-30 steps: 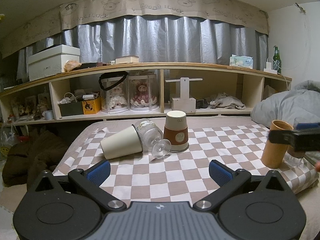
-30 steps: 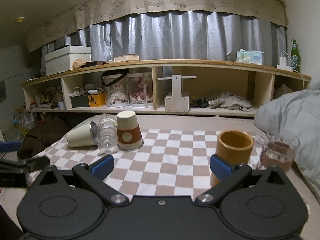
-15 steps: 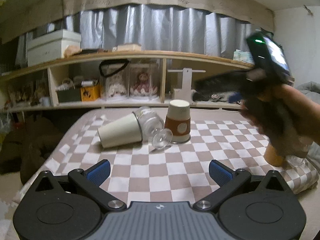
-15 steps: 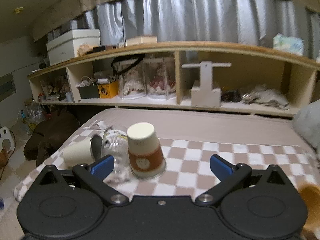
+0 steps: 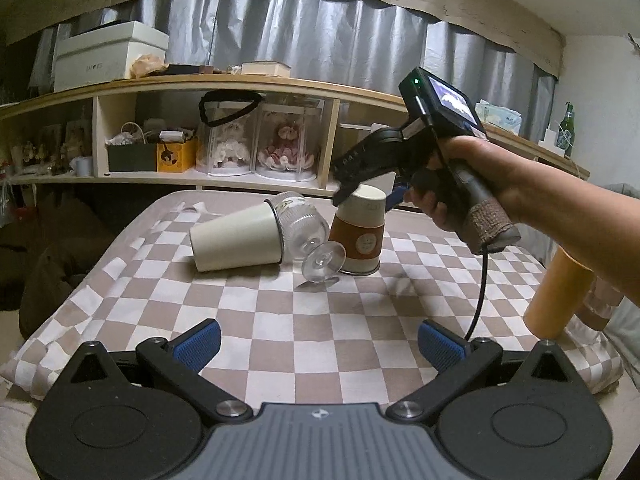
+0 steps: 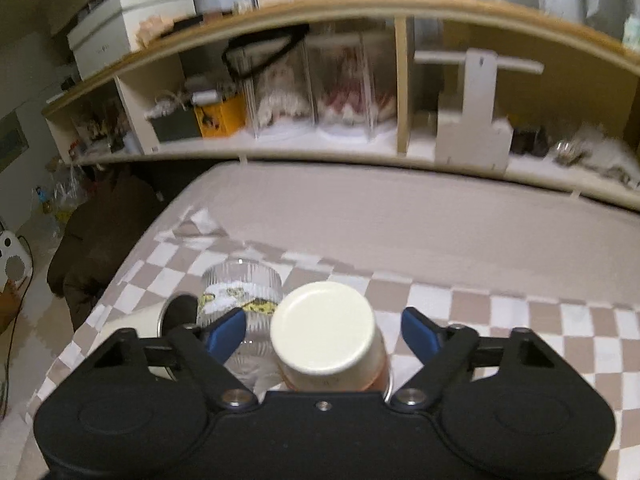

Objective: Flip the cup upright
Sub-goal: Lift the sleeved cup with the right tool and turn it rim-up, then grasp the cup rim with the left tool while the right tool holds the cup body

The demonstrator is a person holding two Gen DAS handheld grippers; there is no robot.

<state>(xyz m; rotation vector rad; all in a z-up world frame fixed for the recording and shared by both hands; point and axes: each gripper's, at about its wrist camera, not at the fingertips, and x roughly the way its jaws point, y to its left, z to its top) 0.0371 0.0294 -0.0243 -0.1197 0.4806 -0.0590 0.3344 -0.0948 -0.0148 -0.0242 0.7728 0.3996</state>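
Right wrist view: wide-open right tool [image 6: 322,330] straddles the upside-down paper cup [image 6: 326,332], gripping nothing.

The left hand-held gripper [image 5: 318,342] has a black body with two round discs, a ribbed grey centre plate bearing a small logo, silver screws at the finger pivots, and black fingers tipped with ribbed blue pads [image 5: 198,343]. The right hand-held gripper [image 6: 322,332] is likewise black with silver screws and blue pads [image 6: 224,332]. From outside it shows a lit screen, a green light, a black cable under a brown-wrapped grip, and a bare-skinned right hand [image 5: 476,182]
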